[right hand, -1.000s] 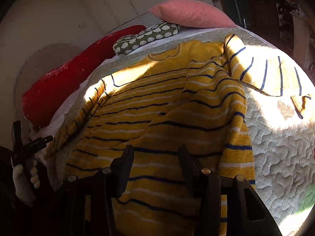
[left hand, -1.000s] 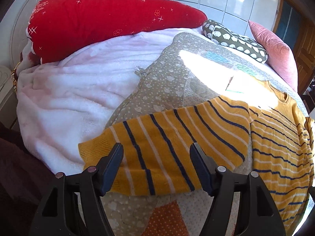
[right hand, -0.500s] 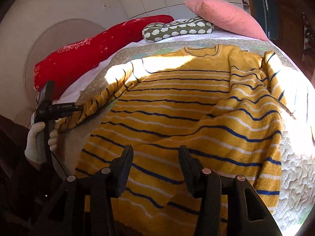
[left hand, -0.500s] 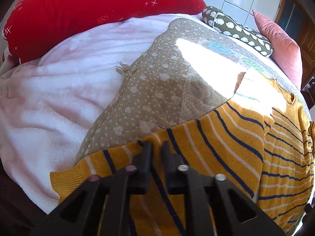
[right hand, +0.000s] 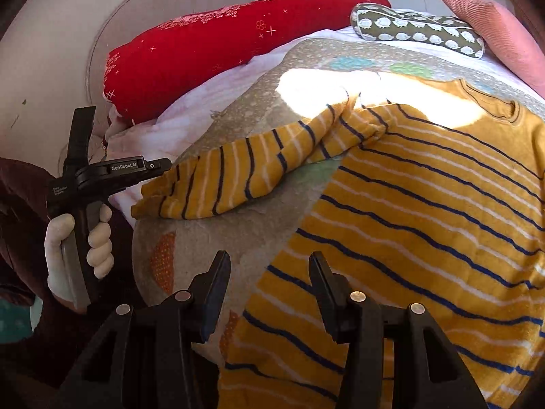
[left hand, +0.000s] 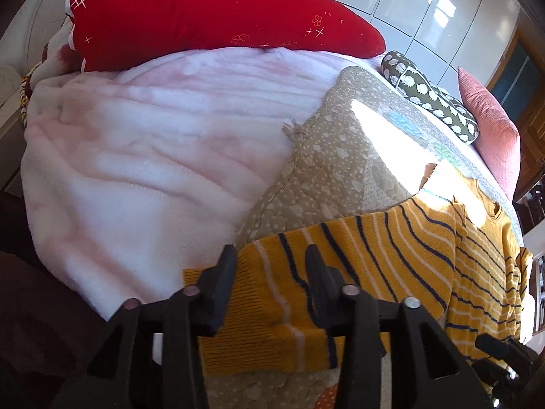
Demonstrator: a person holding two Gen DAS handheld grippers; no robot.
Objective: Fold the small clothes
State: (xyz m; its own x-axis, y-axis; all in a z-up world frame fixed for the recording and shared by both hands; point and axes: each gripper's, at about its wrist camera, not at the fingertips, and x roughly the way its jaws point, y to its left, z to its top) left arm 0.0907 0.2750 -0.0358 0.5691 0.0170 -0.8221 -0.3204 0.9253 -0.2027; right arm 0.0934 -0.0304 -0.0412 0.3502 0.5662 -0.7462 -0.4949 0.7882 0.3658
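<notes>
Sweater sleeve (left hand: 272,293) between left gripper (left hand: 270,266) fingers

Black tool (left hand: 270,255) with silver screws; pale, seemingly gloved hand (right hand: 80,248).

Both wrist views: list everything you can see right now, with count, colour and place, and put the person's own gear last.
sweater: one, yellow with navy and white stripes, spread flat on the quilt, sleeve stretched out sideways
quilt: one, beige with white dots, covering the bed under the sweater
blanket: one, pale pink fleece, bunched beside the quilt
long cushion: one, red, along the far edge above the blanket
patterned pillow: one, olive with white shapes, at the head of the bed
pink pillow: one, next to the patterned pillow
left gripper: black, open, fingers either side of the sleeve cuff
right gripper: black, open, over the sweater's lower edge
hand: one, white glove, holding the left gripper's handle
</notes>
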